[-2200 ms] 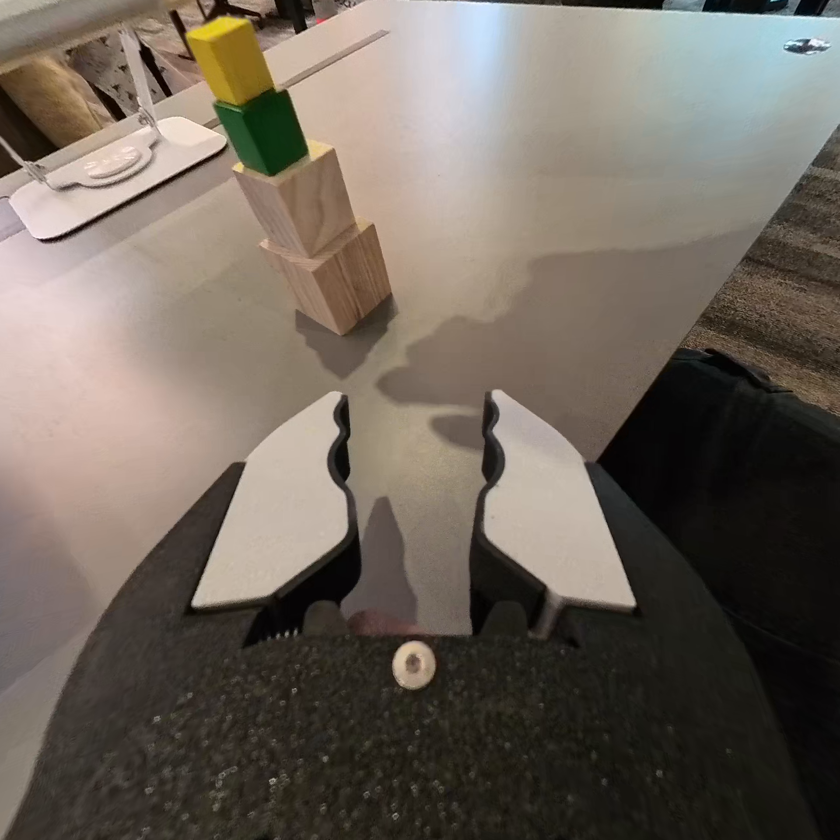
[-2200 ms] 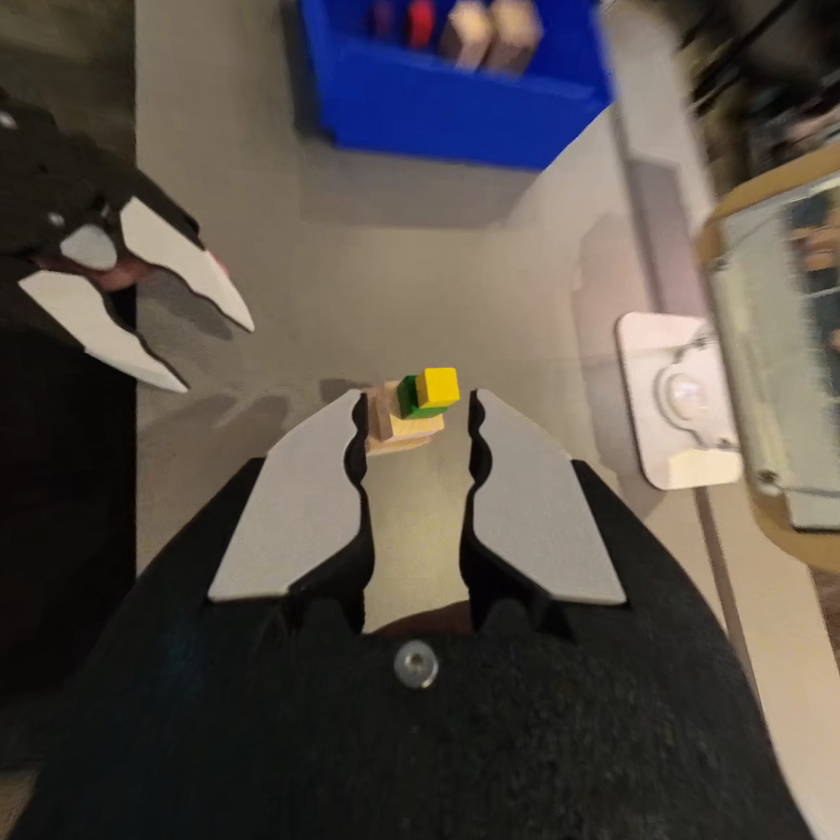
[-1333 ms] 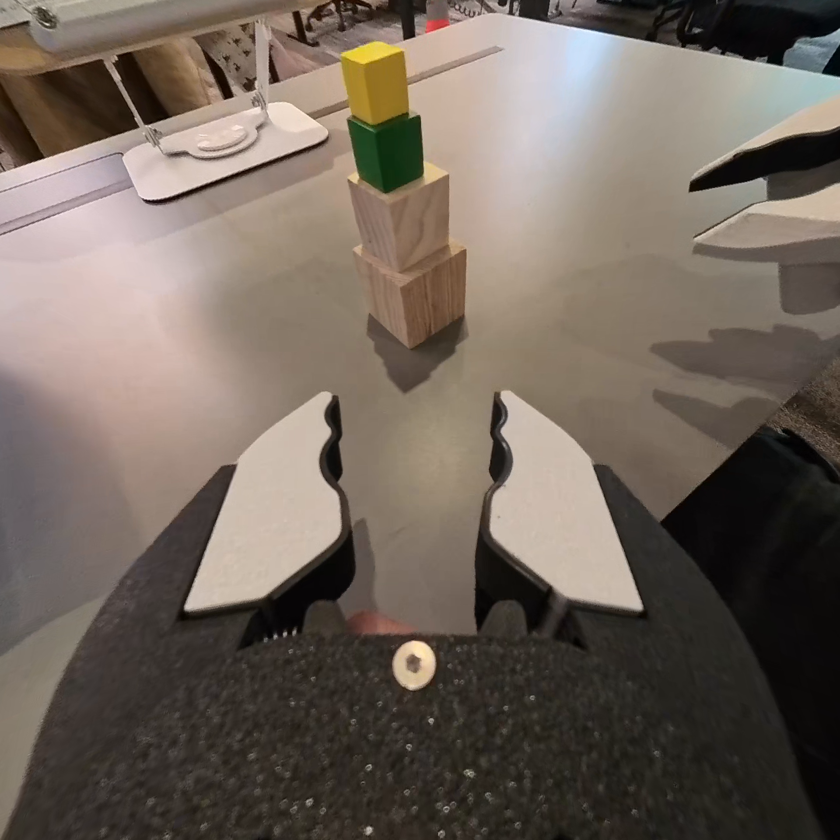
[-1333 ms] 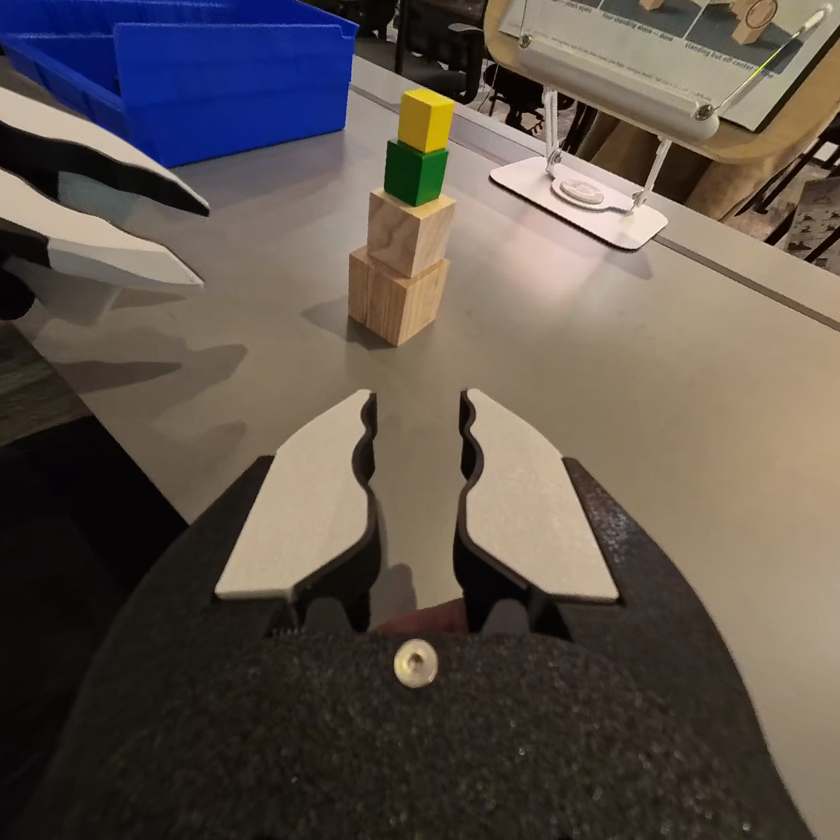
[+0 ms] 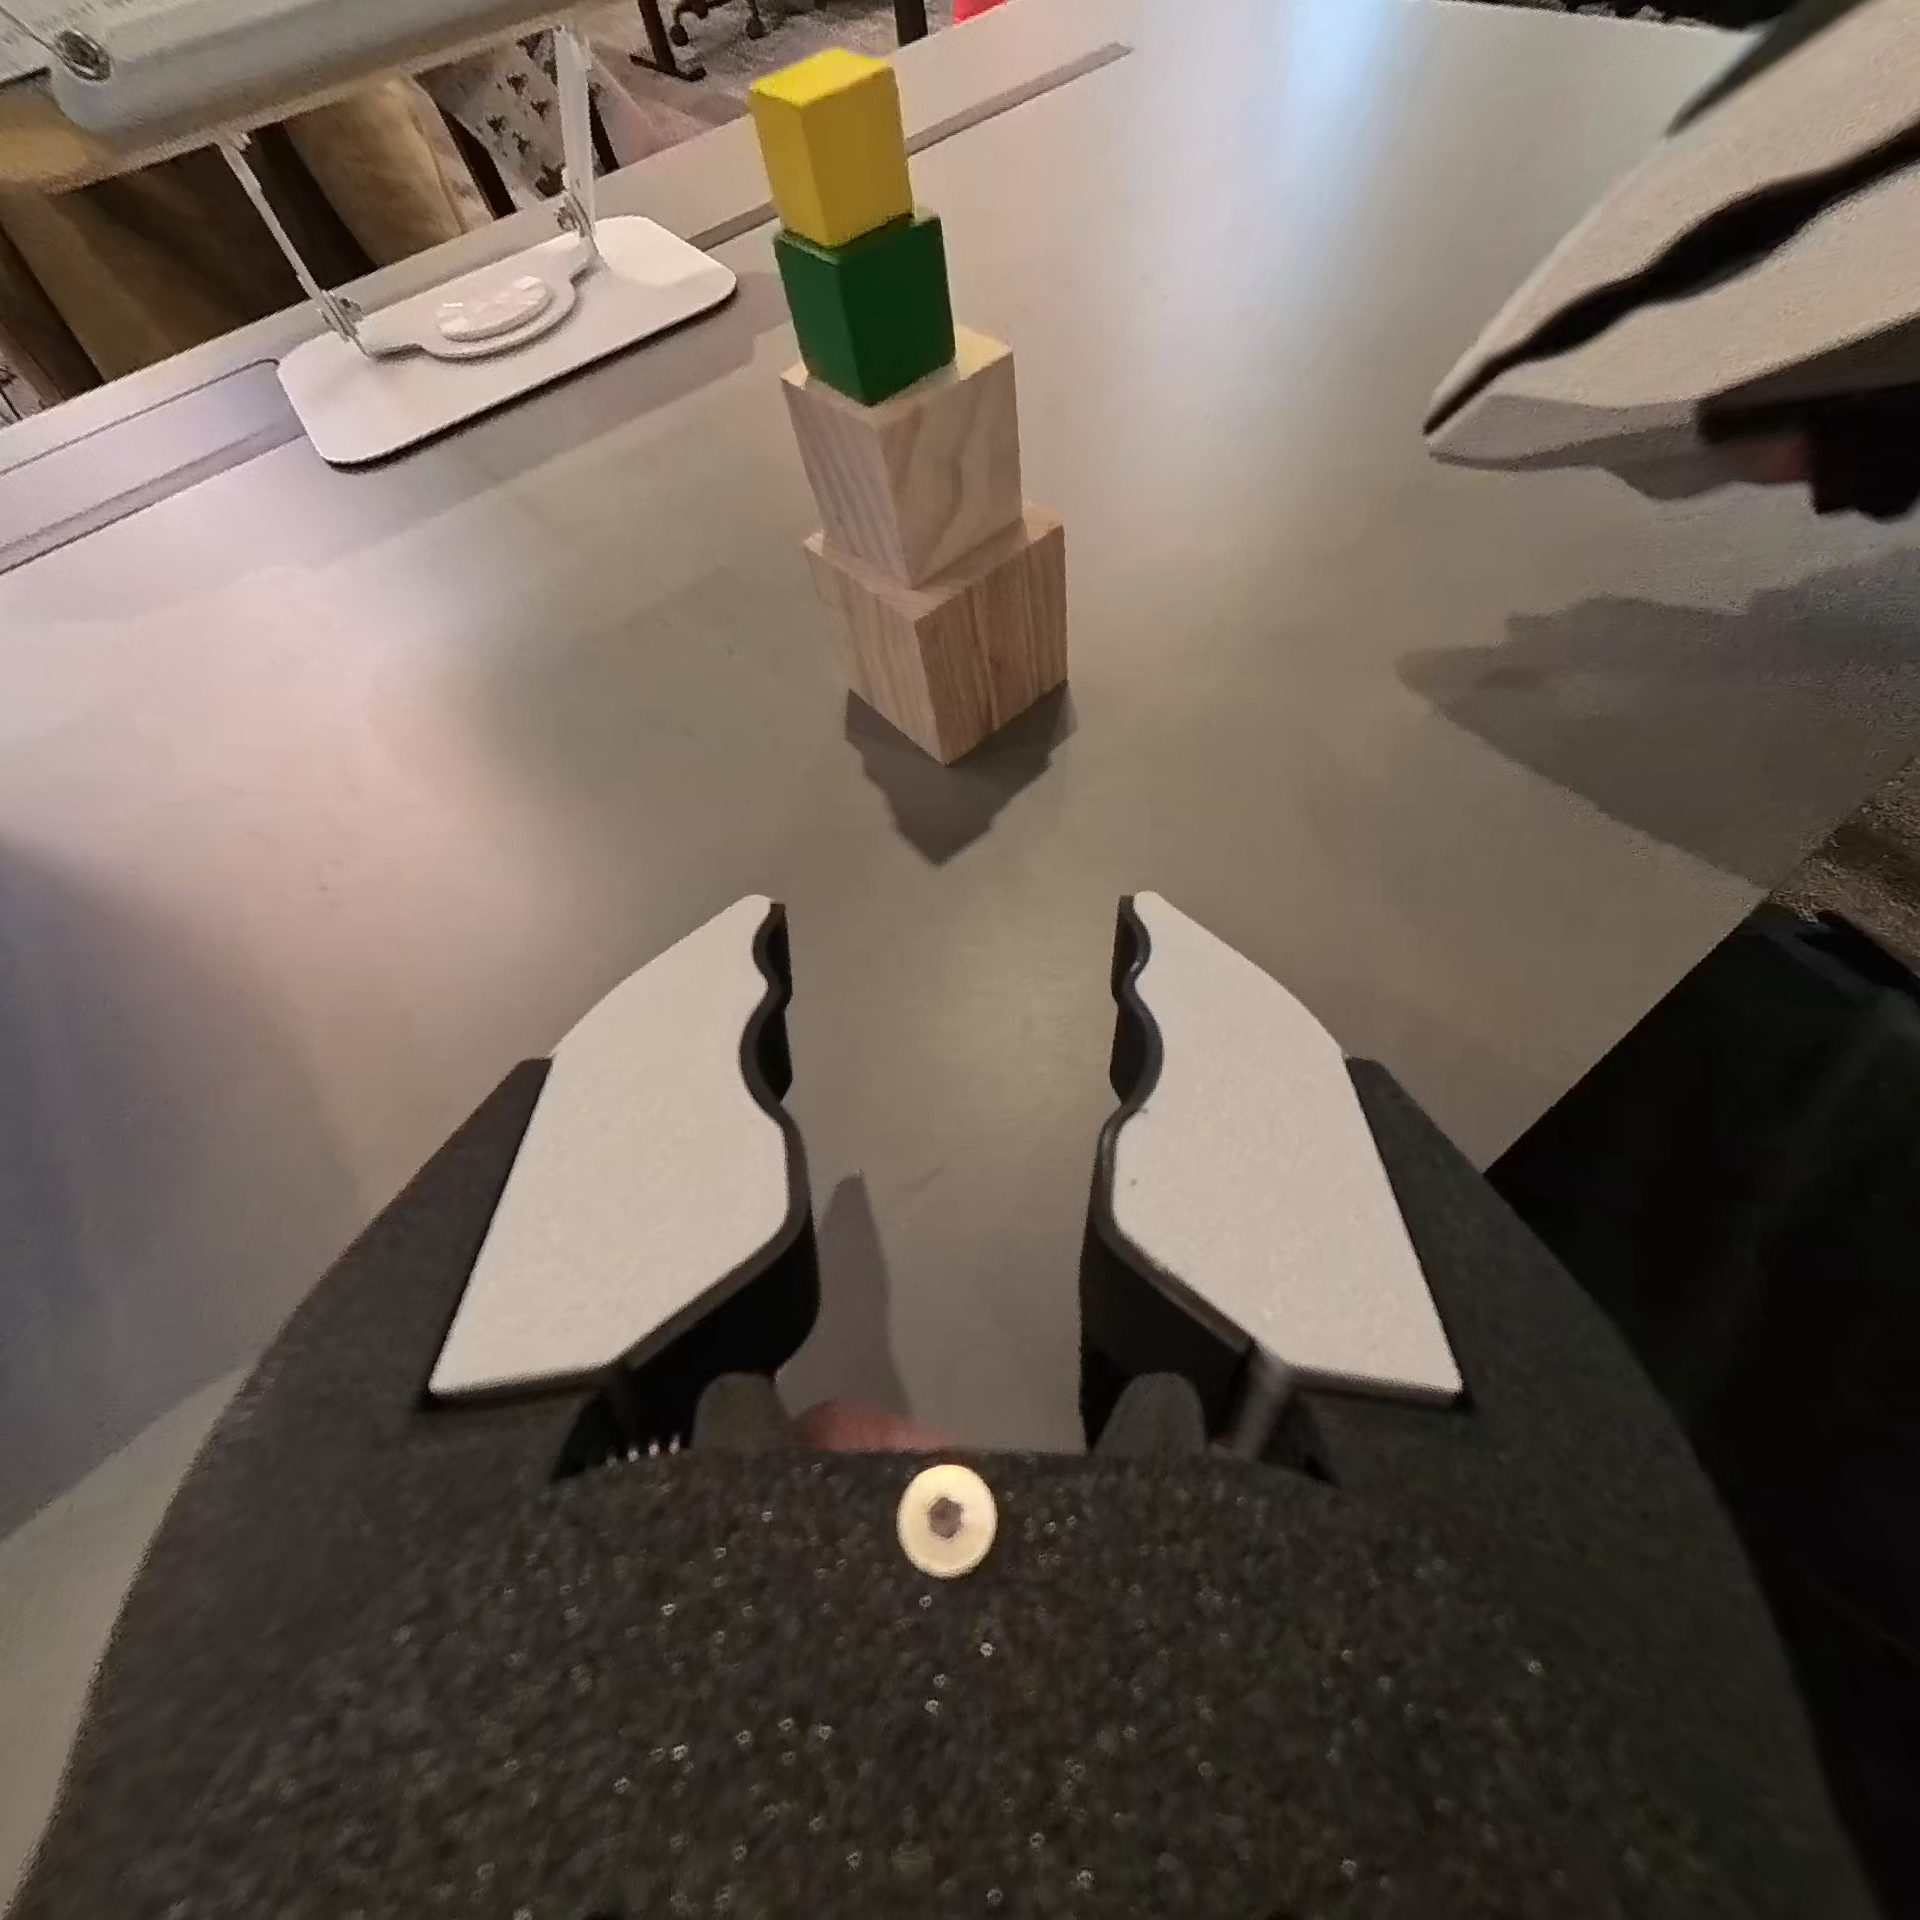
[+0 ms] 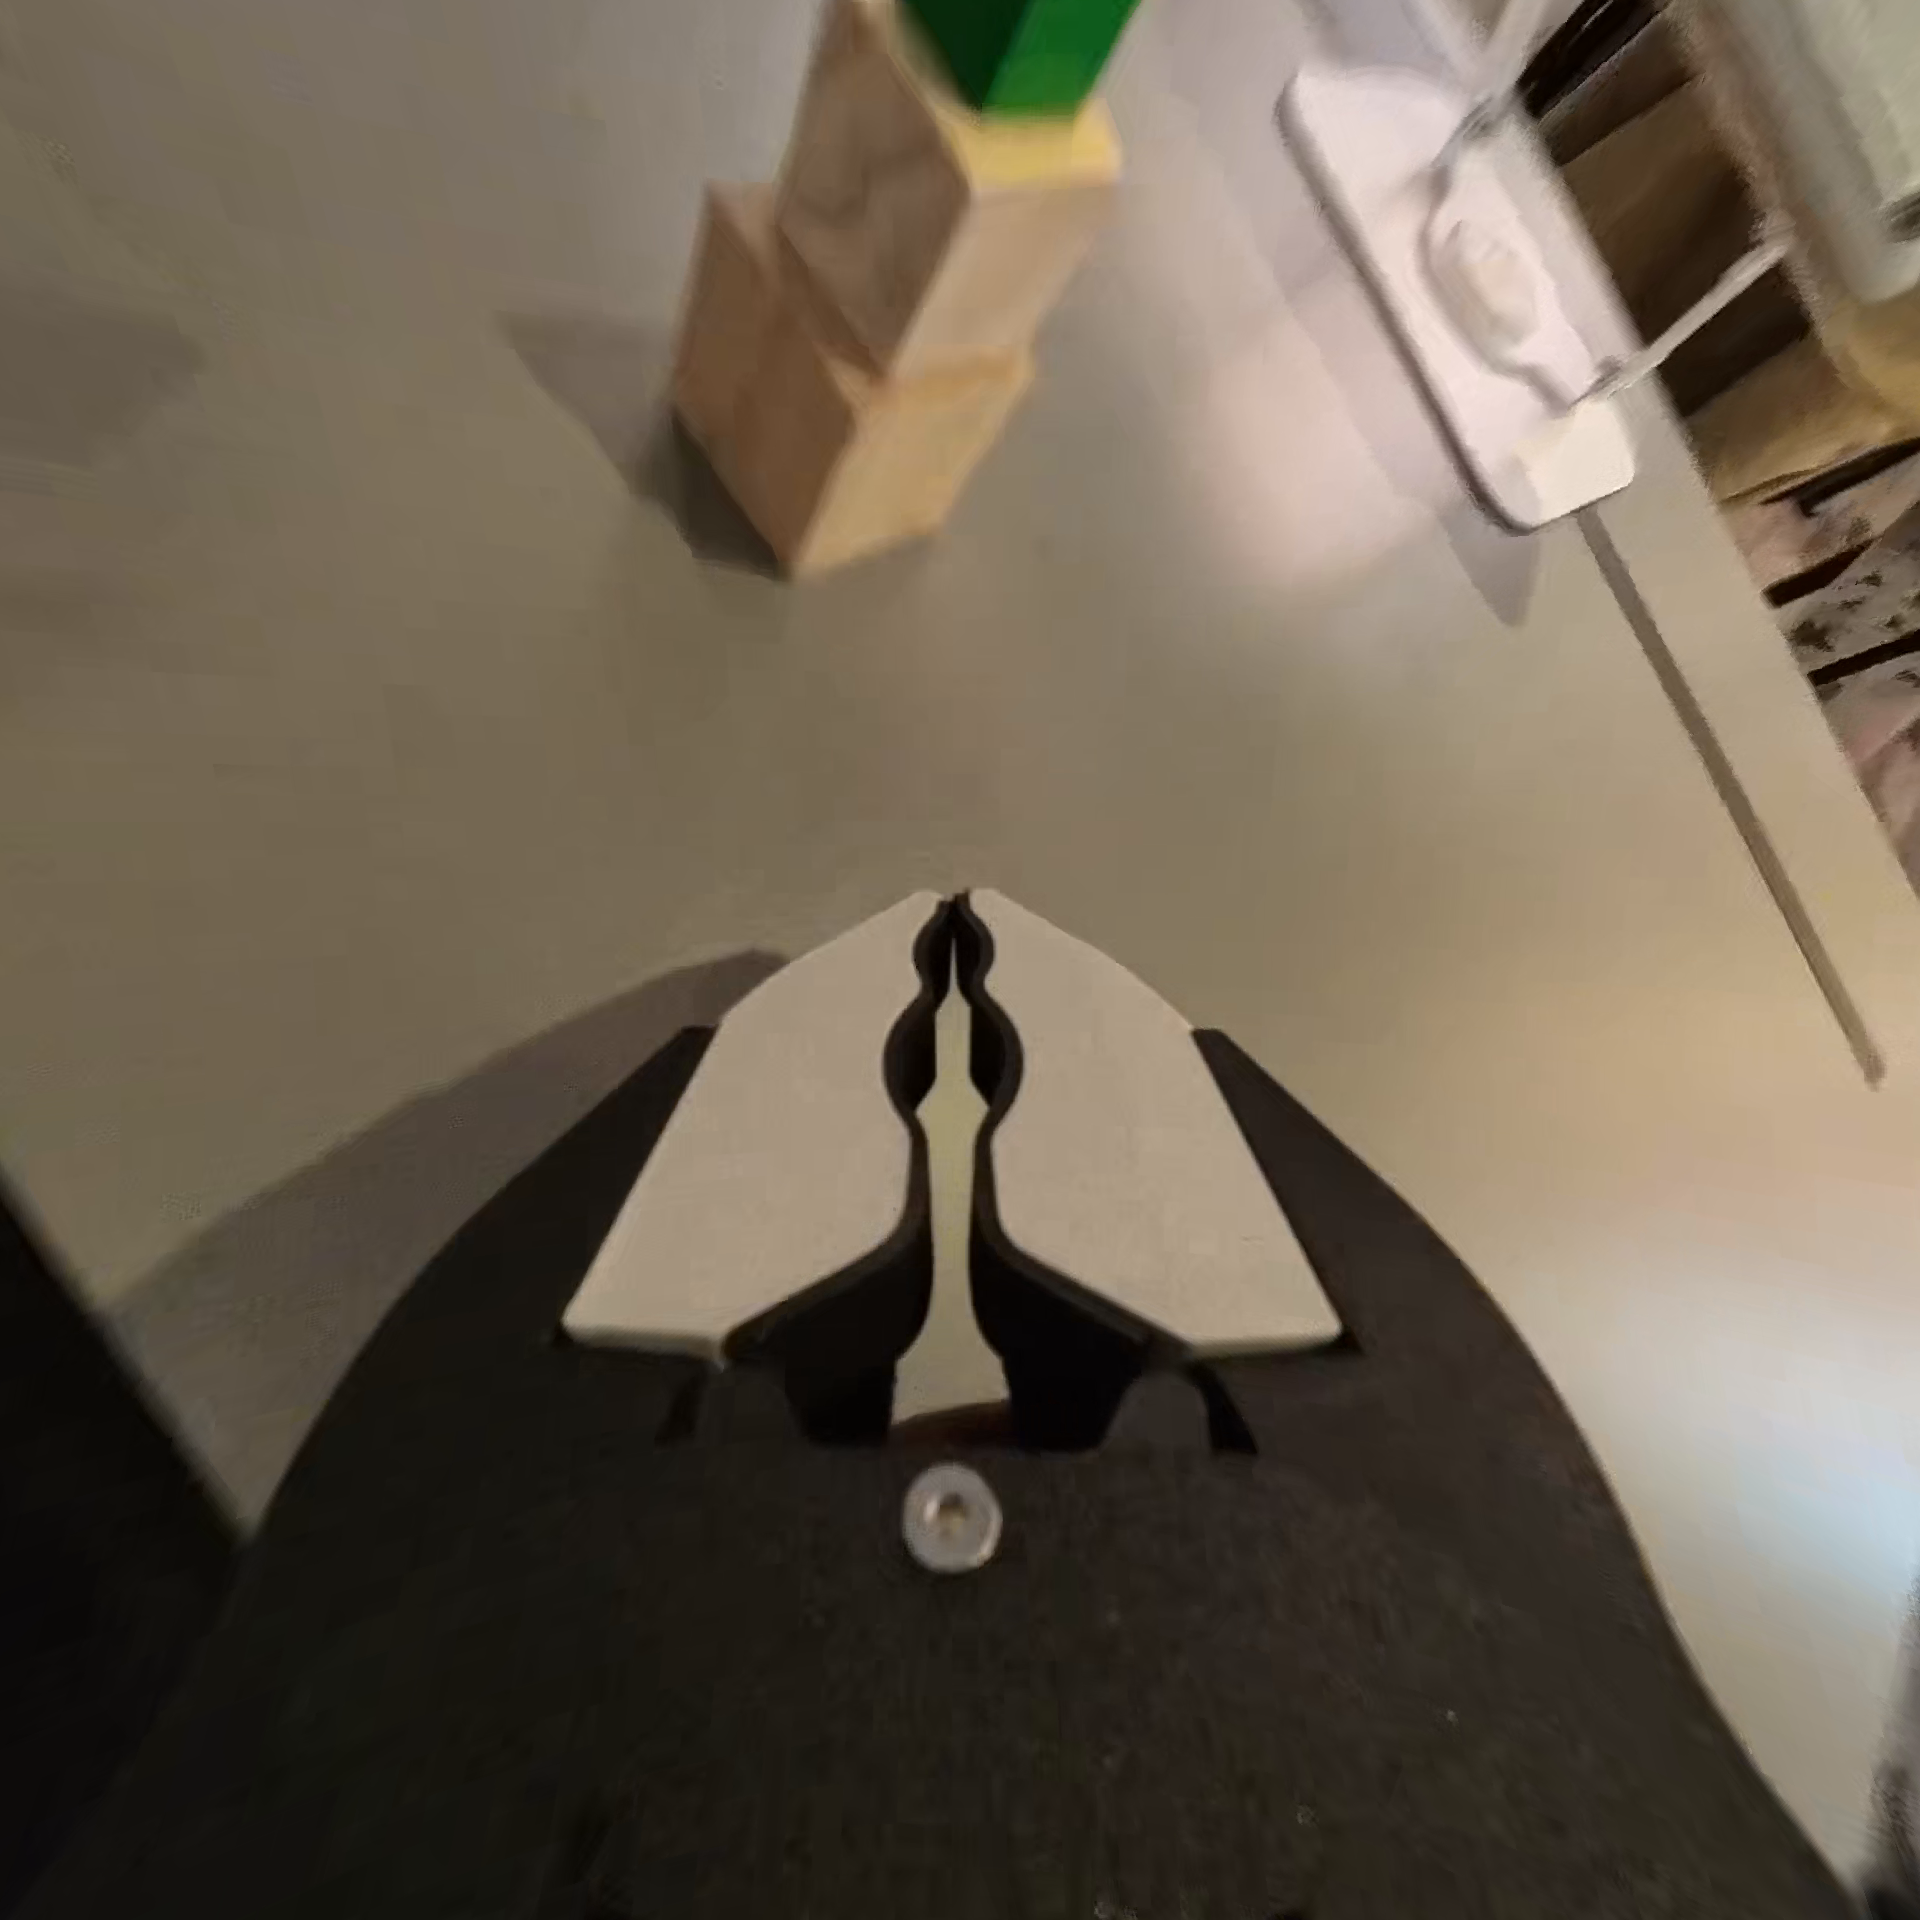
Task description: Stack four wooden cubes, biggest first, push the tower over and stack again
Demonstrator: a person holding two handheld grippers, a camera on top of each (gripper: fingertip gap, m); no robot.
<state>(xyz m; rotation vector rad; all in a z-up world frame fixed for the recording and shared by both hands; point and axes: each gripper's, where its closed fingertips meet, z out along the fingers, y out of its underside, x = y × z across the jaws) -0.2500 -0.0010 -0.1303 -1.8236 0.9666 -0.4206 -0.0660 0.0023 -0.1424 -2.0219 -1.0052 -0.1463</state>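
On the grey table (image 5: 416, 790) a tower stands upright, big pale wooden cube (image 5: 951, 649), smaller pale cube (image 5: 909, 468), green cube (image 5: 868, 307), yellow cube (image 5: 831, 145), with the spread, empty left gripper (image 5: 951, 925) before it and the clenched, empty right gripper (image 6: 954, 899) near it, no writing legible.

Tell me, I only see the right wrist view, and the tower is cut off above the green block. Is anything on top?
Observer: Yes, a yellow cube sits on the green cube.
Operator: What's the other gripper doing?
Observer: The left gripper is open and empty, short of the tower.
Operator: Is mine touching the tower?
Observer: No, the right gripper hangs apart from it, to its right in the left wrist view, about level with the upper plain wooden cube.
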